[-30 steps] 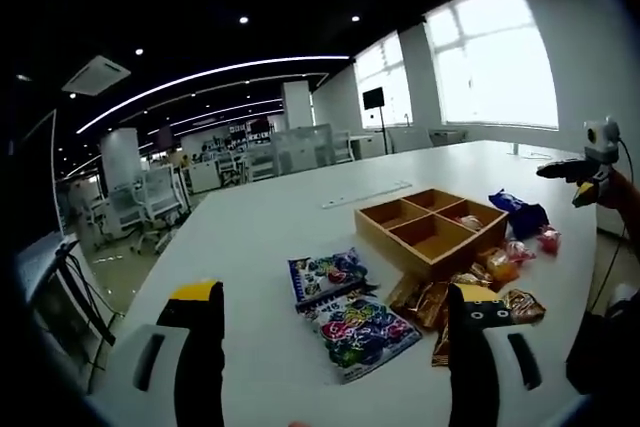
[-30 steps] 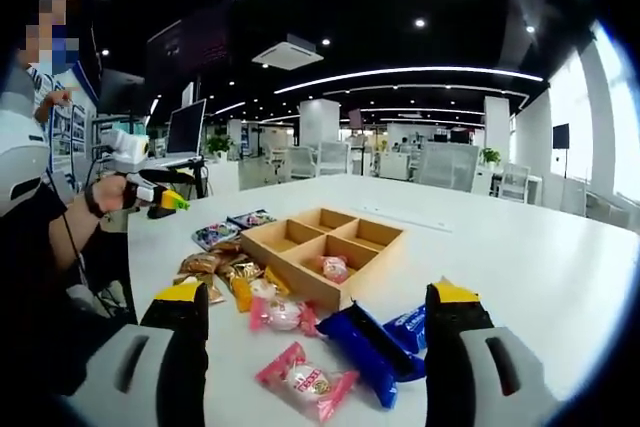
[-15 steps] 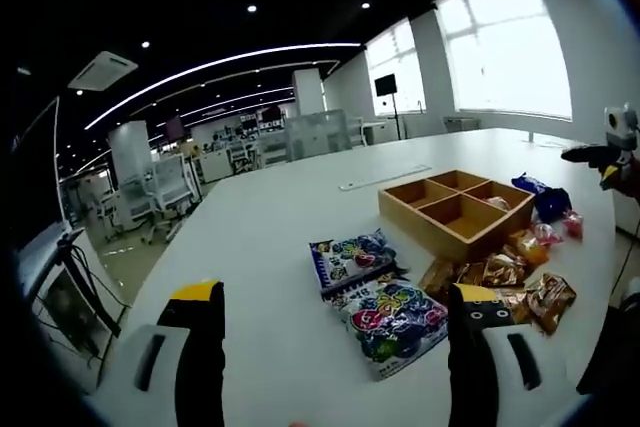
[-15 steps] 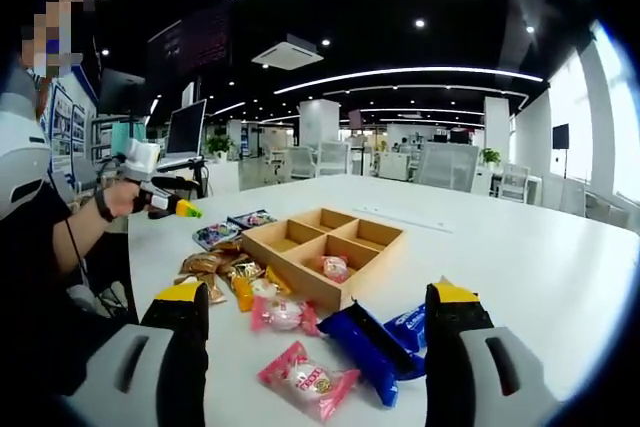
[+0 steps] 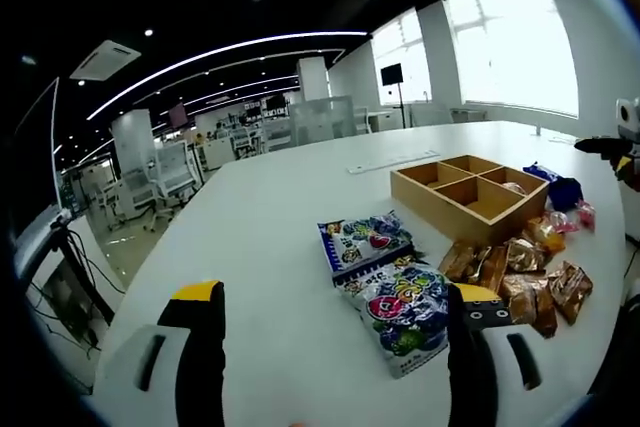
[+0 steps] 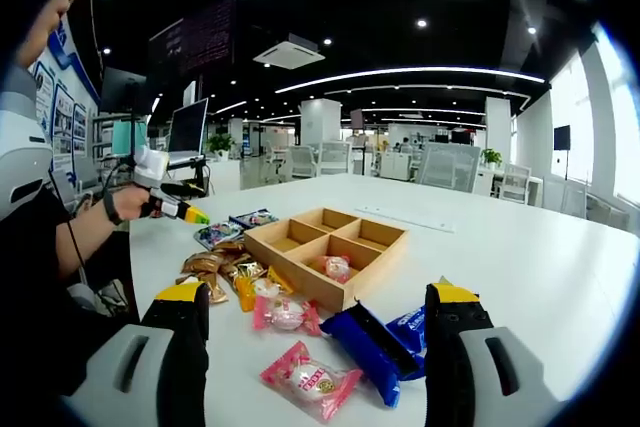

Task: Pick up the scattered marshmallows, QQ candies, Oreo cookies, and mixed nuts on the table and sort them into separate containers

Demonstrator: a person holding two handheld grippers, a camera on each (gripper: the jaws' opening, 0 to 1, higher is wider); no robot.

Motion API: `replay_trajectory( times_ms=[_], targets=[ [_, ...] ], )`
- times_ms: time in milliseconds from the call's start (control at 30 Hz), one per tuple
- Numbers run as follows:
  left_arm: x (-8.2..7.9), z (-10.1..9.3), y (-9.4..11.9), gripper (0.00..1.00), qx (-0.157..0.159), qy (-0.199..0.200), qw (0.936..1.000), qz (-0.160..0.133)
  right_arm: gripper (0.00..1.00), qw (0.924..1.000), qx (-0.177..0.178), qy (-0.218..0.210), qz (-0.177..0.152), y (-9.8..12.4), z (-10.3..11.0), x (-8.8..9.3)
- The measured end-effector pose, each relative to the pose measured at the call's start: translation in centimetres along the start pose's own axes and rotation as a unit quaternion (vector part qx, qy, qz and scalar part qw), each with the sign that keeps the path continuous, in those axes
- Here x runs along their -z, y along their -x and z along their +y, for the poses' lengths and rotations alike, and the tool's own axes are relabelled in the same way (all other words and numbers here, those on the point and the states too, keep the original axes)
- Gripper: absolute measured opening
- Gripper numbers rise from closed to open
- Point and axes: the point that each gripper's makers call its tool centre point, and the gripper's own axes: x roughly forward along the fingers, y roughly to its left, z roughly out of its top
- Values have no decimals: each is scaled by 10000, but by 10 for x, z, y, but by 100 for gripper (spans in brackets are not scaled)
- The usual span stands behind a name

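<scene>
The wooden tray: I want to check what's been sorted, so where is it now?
In the right gripper view the wooden tray sits mid-table ahead of the tools, one pink sweet inside, brown packets on its left, blue packets in front.

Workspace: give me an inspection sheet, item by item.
Surface: white table, bare beyond the snacks.
Job's things: wooden tray with one pink candy in a compartment; colourful packets, brown packets, pink packets and blue packets lie loose beside it.
Clutter: nothing seen.
Grippers: left gripper and right gripper open, empty.
Cables: nothing seen on the table.
Surroundings: office chairs, windows.
</scene>
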Motion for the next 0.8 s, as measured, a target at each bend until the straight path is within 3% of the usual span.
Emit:
replay_trajectory(
  times_ms=[333, 800],
  targets=[
    [5, -5, -11, 91, 89, -12, 10000, 29, 85, 10000, -22, 36, 35, -1, 2, 0],
    [8, -25, -45, 78, 559, 149, 9983, -43, 84, 9999, -13, 46, 89, -1, 3, 3]
  ],
)
